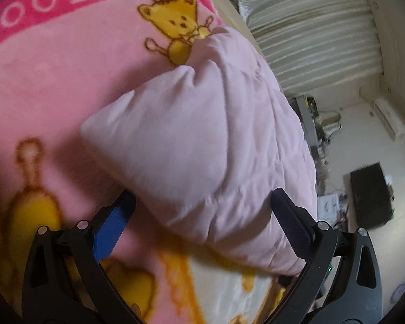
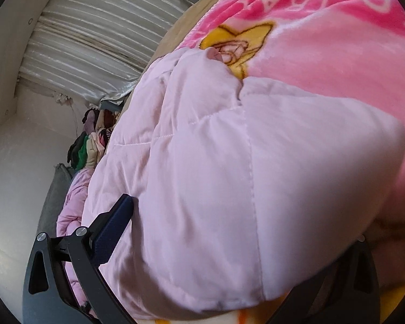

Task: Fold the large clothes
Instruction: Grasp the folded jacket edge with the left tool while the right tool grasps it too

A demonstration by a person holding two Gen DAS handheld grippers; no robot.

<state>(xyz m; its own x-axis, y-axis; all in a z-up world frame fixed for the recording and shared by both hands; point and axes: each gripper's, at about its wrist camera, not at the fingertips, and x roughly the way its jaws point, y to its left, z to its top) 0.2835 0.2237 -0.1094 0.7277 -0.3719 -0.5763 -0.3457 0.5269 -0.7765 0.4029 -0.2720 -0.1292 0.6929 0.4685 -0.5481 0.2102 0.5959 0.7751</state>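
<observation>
Both tools' spread jaws flank pink quilted garment.

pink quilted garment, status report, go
Left gripper open, fingers astride a padded fold. Right gripper open, one finger hidden. Pink quilted garment bunched on the cartoon fleece blanket, unfolded. Nothing in the way.

the quilted garment is pale lilac-pink. the blanket under it is pink with yellow cartoon animals, perhaps bears, and white letters on a darker pink band.
</observation>
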